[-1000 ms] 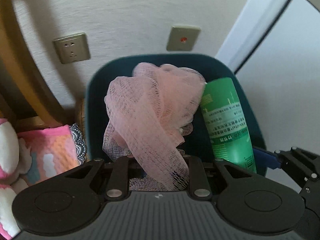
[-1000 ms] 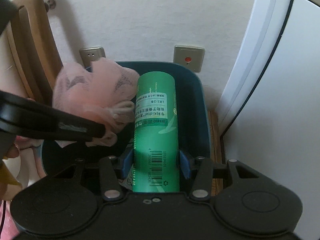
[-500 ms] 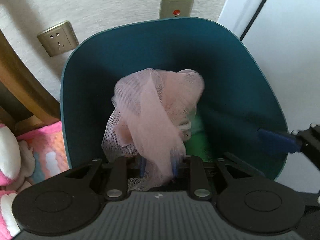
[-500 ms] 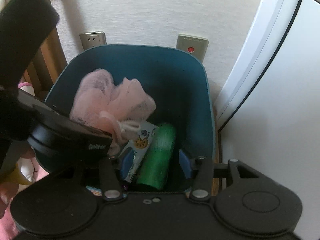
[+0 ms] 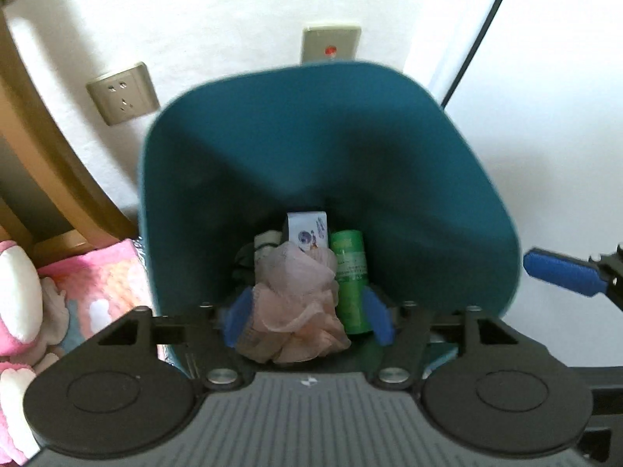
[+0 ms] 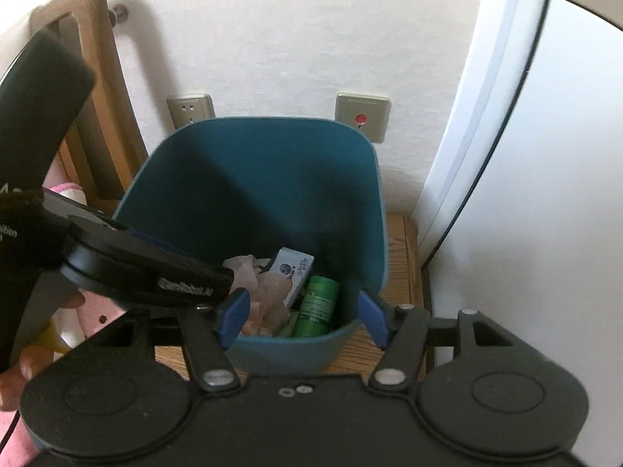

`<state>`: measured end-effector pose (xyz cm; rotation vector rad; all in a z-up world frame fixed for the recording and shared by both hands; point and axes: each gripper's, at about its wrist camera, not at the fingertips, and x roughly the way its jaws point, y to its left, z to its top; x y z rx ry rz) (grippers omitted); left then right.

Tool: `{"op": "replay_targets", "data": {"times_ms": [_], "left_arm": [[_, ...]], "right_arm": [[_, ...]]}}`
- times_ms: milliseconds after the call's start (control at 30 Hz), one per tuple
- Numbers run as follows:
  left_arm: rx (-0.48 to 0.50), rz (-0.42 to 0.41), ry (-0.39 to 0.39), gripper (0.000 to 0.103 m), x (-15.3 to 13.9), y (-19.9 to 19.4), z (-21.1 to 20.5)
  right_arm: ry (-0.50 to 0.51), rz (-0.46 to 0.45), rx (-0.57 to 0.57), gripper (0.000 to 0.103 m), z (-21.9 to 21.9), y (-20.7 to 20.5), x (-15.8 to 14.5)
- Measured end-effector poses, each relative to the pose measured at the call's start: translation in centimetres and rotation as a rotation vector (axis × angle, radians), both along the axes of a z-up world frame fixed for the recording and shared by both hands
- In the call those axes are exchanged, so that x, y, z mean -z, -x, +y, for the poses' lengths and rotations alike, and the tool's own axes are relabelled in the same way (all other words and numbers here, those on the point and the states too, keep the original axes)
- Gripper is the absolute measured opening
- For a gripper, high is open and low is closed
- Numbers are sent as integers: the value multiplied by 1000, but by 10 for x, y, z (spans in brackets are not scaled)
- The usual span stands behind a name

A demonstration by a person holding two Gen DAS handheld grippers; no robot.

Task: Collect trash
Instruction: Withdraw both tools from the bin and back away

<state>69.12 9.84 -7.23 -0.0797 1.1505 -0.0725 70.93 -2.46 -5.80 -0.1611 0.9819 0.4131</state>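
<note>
Trash lies at the bottom of one teal bin: one pink mesh sponge, one green bottle lying along its right side, and one small white box behind the two. Something dark sits left of the sponge, too shadowed to name.

Both grippers hover over the bin's mouth, pointing steeply down into it. The left gripper has its jaws spread, having just been opening; the sponge shows between the two blue pads but lies far below them, not pinched. The right gripper likewise has its jaws spread, having just been opening wider, with nothing caught between them; the bottle rests in the bin beneath.

In the right wrist view the left gripper's black body crosses the left side, and a hand shows at the lower left edge. The bin stands on a wooden floor against a white wall that carries two plates: one socket and one switch with a red dot. One wooden frame rises to the left, with pink fabric beside the bin.
</note>
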Motion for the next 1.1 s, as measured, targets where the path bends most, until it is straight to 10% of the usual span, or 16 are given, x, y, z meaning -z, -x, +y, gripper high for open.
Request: {"op": "replay_targets", "data": {"times_ms": [667, 1100], "left_arm": [[-134, -251, -22, 74, -95, 187, -57], [-241, -309, -20, 80, -93, 300, -77]], "right_arm": [[-250, -117, -97, 79, -88, 130, -72], [-373, -150, -121, 101, -126, 208, -73]]}}
